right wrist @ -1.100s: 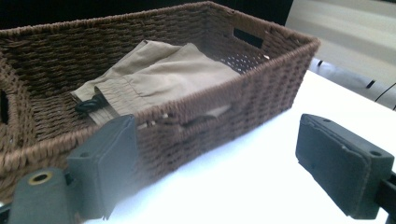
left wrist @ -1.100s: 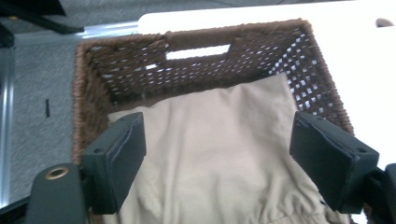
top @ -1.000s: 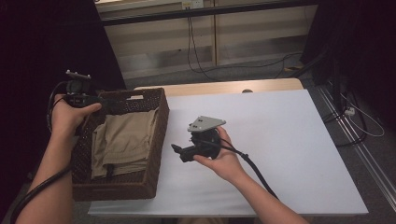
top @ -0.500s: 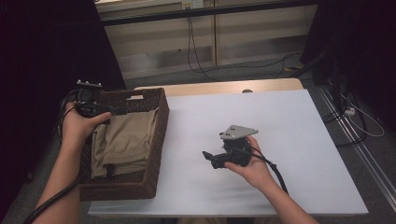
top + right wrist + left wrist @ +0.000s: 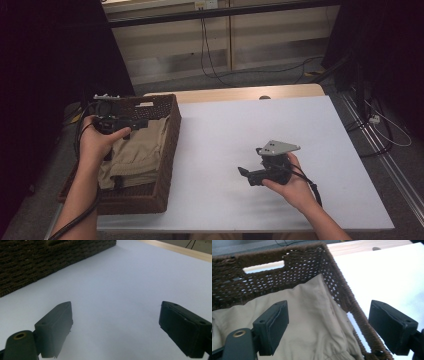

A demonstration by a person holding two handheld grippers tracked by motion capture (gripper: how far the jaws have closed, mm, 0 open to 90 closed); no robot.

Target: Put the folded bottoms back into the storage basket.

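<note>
**Both grippers open, beige garment lying in the wicker basket**

The left gripper (image 5: 141, 122) was held over the brown wicker basket (image 5: 172, 131), which stood at the left end of the white desk (image 5: 225, 135). Its jaws stood wide apart with nothing between them. In the left gripper view the same gripper (image 5: 328, 327) looked down on a folded beige garment (image 5: 312, 322) that lay inside the basket (image 5: 237, 282); one jaw hung above the cloth and the other past the basket's woven rim, over the desk (image 5: 392, 272). Whether the jaw above the cloth touched it could not be told. In the high view the garment (image 5: 137, 152) reached to the basket's right wall.

The right gripper (image 5: 242, 172) was held low over the bare middle of the desk, well apart from the basket, with its jaws pointed toward the basket's side. The grey three-cornered plate (image 5: 278, 147) sat on top of it and its cable trailed back past the wrist. In the right gripper view that gripper (image 5: 115, 327) had its jaws spread wide over plain white surface, gripping nothing, and the basket's dark woven wall (image 5: 37, 262) crossed the upper left corner.
</note>
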